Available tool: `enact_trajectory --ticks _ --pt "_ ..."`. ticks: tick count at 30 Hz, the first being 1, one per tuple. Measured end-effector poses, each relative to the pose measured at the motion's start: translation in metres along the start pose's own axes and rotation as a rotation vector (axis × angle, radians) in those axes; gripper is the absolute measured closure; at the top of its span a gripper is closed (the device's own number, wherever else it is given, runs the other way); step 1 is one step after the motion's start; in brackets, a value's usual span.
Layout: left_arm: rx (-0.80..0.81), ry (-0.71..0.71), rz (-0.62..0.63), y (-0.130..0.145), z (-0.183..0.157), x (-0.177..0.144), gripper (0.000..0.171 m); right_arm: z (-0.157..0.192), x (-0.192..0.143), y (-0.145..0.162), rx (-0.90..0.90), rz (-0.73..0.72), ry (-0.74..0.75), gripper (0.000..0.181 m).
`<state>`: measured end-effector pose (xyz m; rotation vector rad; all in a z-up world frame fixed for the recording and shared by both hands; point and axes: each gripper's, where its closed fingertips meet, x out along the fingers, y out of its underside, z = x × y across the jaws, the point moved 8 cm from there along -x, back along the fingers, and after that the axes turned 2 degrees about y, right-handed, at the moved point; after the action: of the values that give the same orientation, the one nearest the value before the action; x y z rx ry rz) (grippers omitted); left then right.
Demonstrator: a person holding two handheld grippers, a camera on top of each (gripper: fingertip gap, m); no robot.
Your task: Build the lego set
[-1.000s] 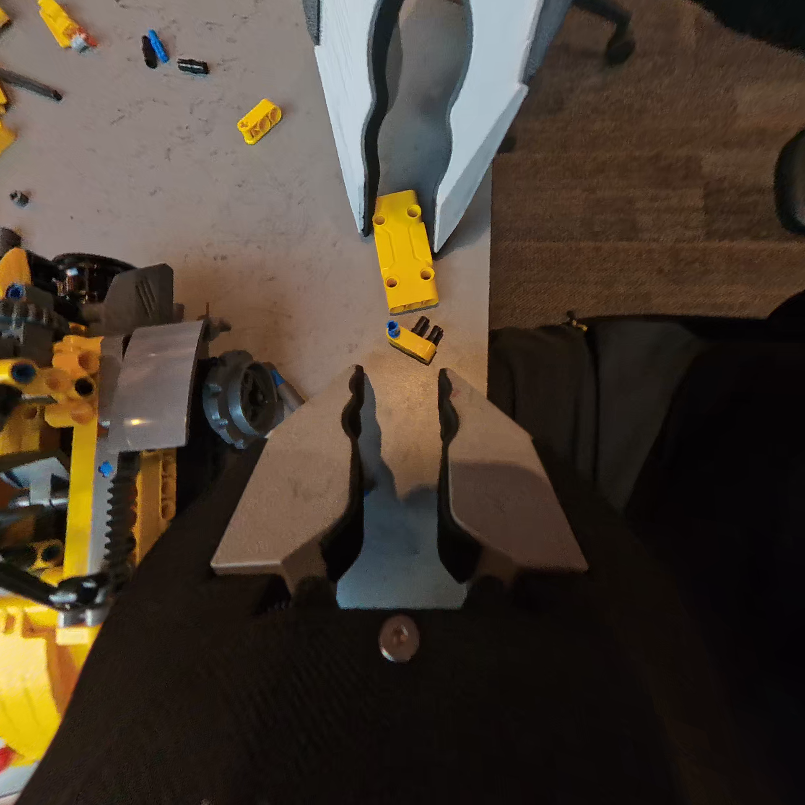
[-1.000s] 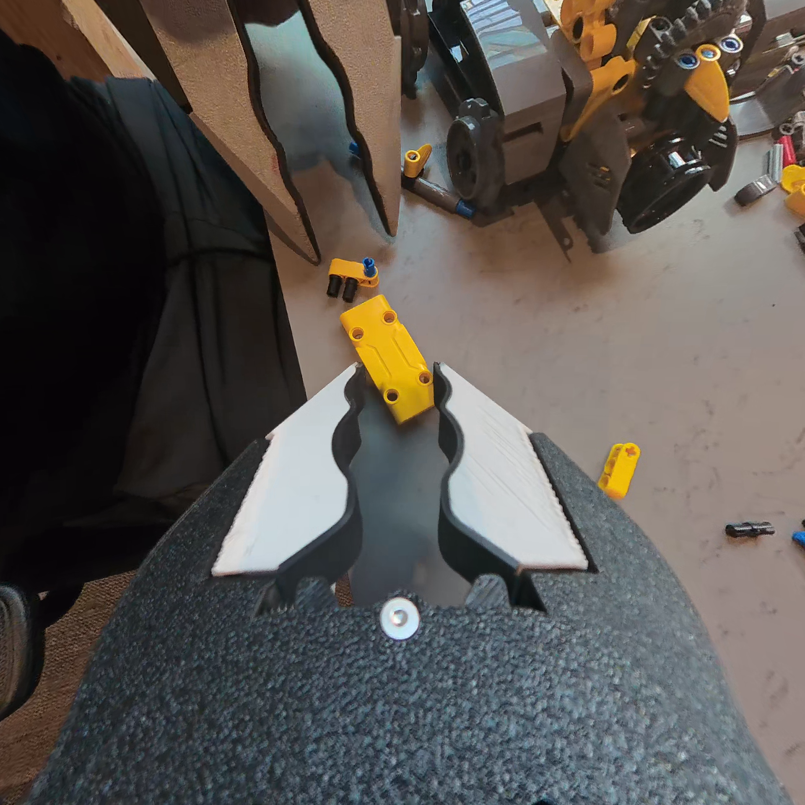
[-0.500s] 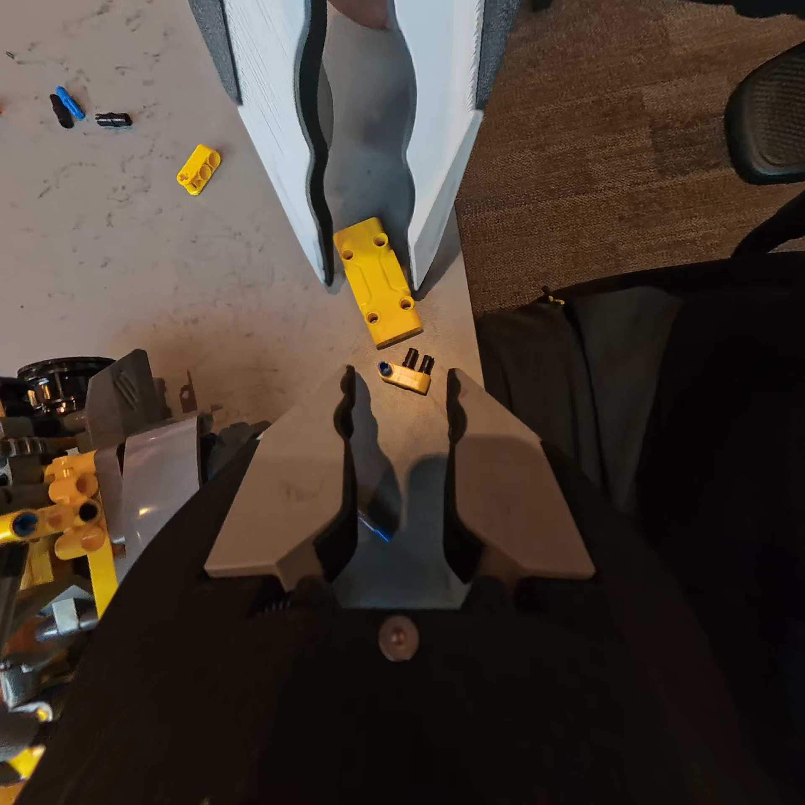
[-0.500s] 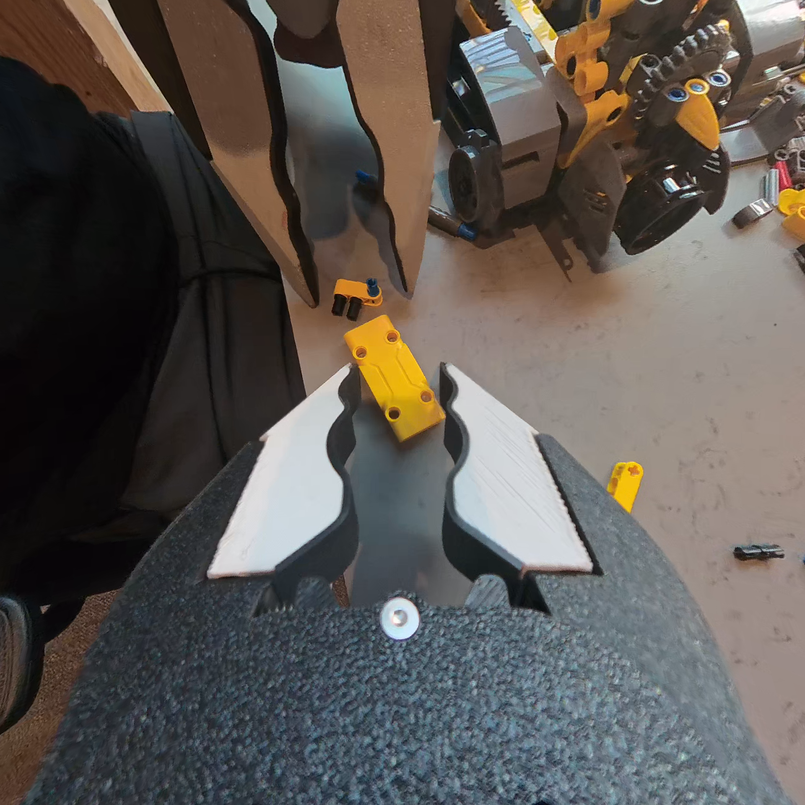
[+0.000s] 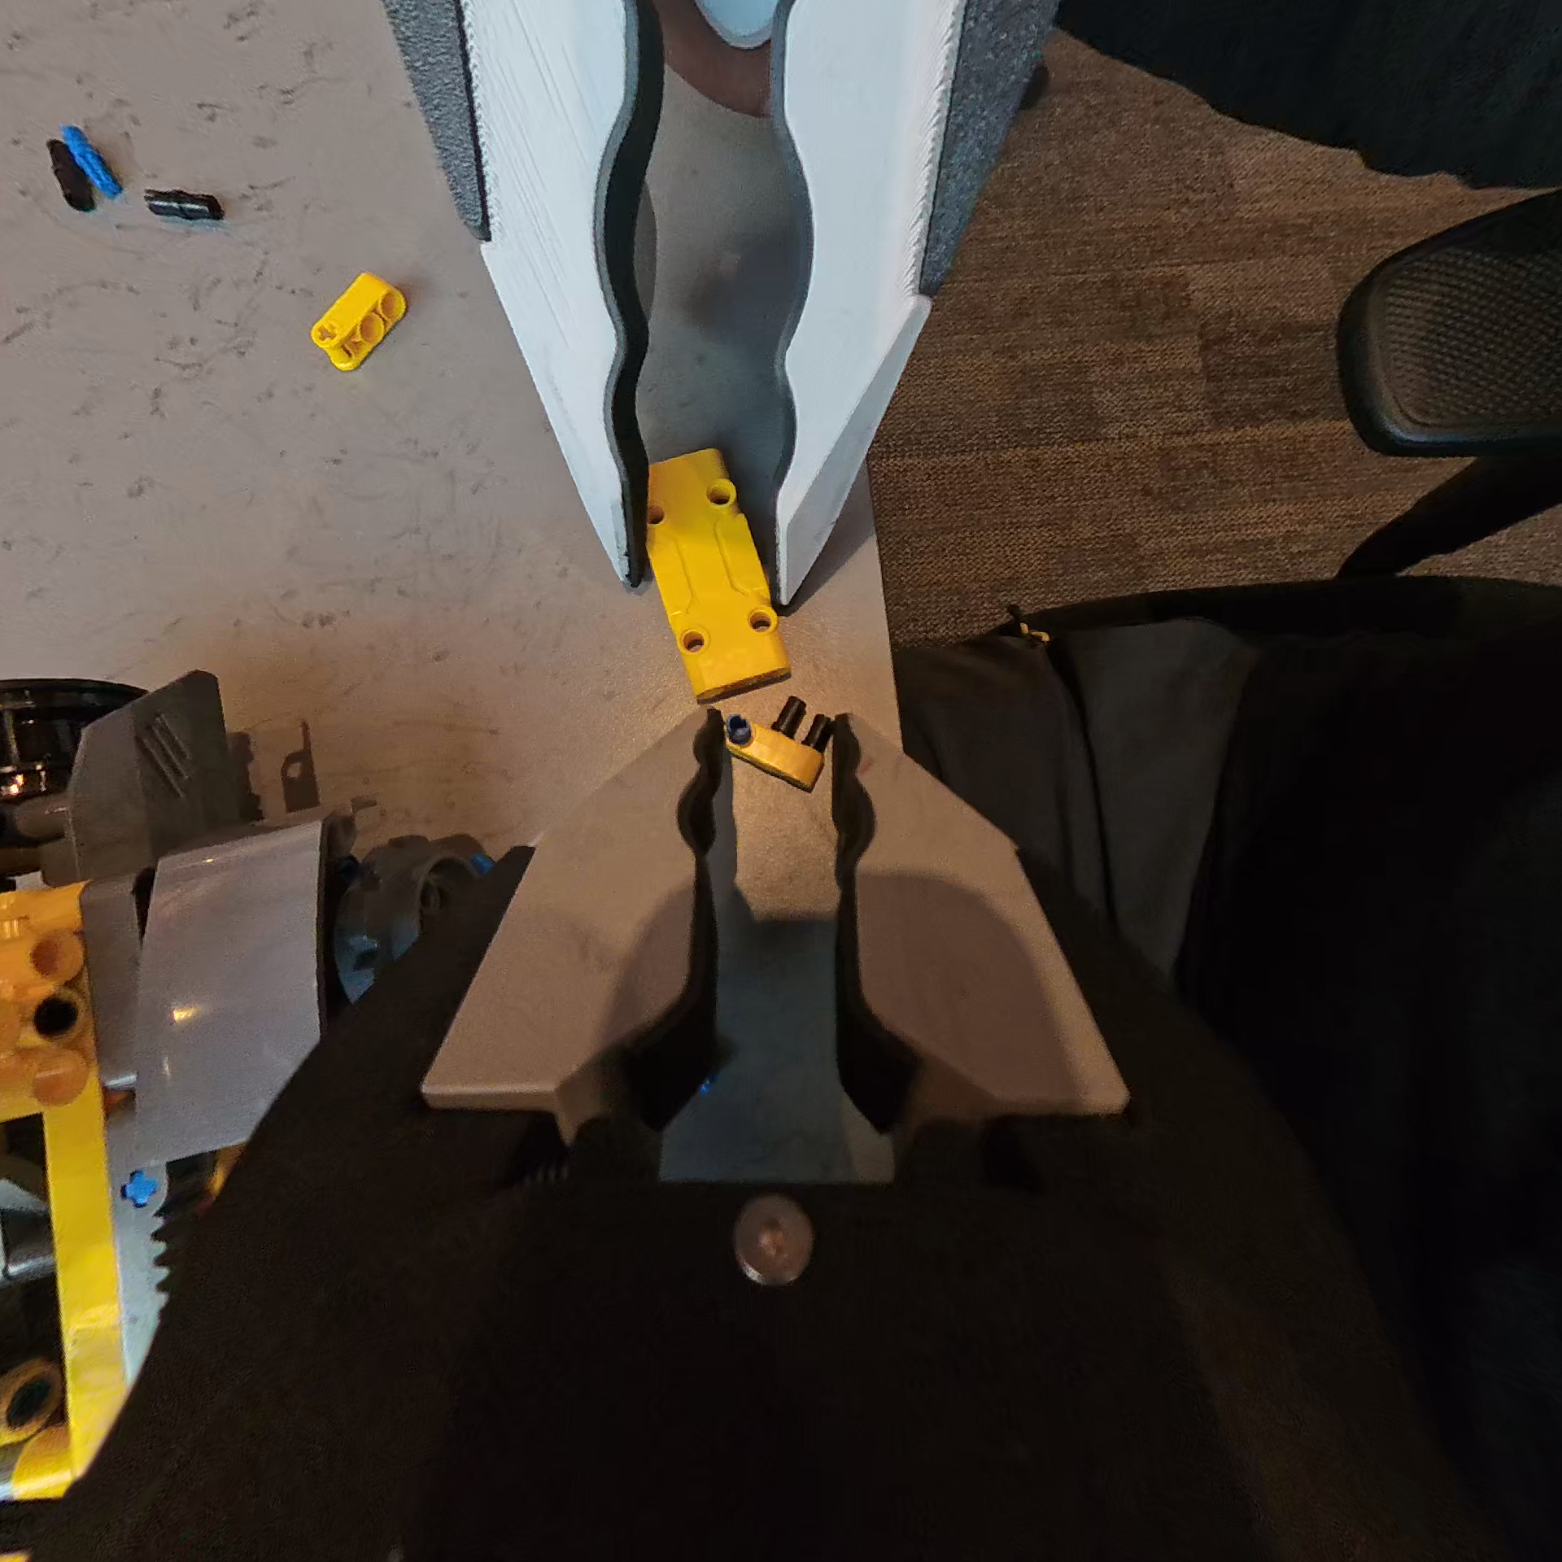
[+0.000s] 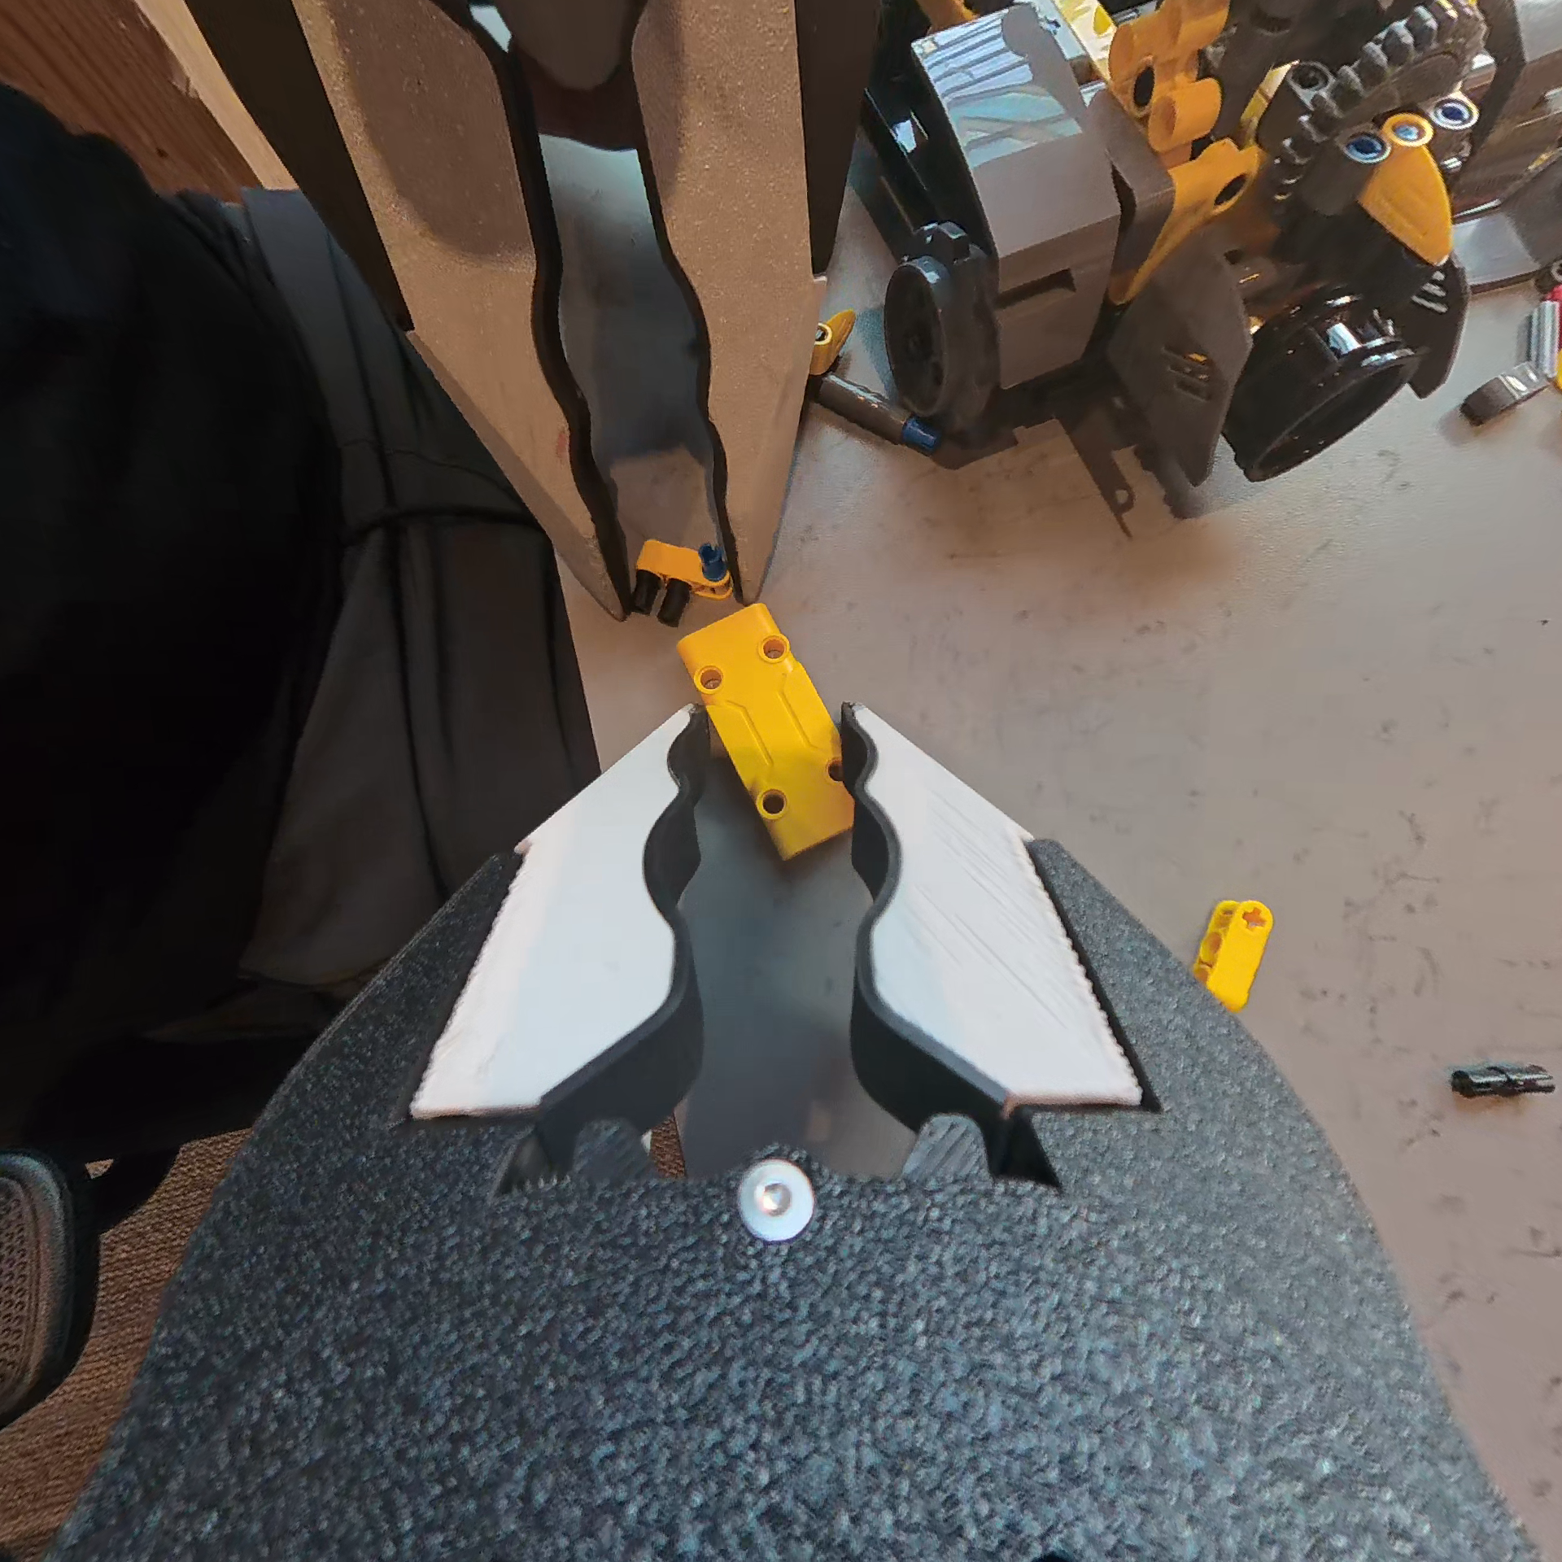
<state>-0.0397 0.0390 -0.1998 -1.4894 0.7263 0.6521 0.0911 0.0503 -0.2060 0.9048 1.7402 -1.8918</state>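
A flat yellow panel with four holes (image 6: 773, 744) lies on the grey table between the tips of my right gripper (image 6: 773, 714), which is open with white fingers. The panel's right edge is close to one finger. A small yellow connector with two black pins and a blue pin (image 5: 778, 748) lies between the tips of my left gripper (image 5: 778, 734), which is open with grey fingers. The two grippers face each other, tips close together. The right gripper (image 5: 708, 583) and panel (image 5: 718, 583) show in the left wrist view. The left gripper (image 6: 686, 600) and connector (image 6: 676, 579) show in the right wrist view.
A yellow, grey and black brick-built vehicle (image 6: 1183, 253) stands beside the left gripper, also in the left wrist view (image 5: 84, 972). A short yellow beam (image 5: 359, 321), a black pin (image 5: 182, 204) and a blue pin (image 5: 84, 161) lie loose. The table edge (image 5: 879, 592) borders a person's dark clothing (image 5: 1183, 845). Left and right tips are no more than a few centimetres apart.
My left gripper has moved forward, so the small connector now lies between its tips. My right gripper has slid farther along the yellow panel. Both have stayed open.
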Motion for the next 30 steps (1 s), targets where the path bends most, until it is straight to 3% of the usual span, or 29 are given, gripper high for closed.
enact_trajectory --ticks 30 --pt "-0.165 -0.153 -0.117 0.0040 -0.0054 0.0040 0.149 0.0007 0.0000 -0.0001 0.012 0.000 0.010 0.150"
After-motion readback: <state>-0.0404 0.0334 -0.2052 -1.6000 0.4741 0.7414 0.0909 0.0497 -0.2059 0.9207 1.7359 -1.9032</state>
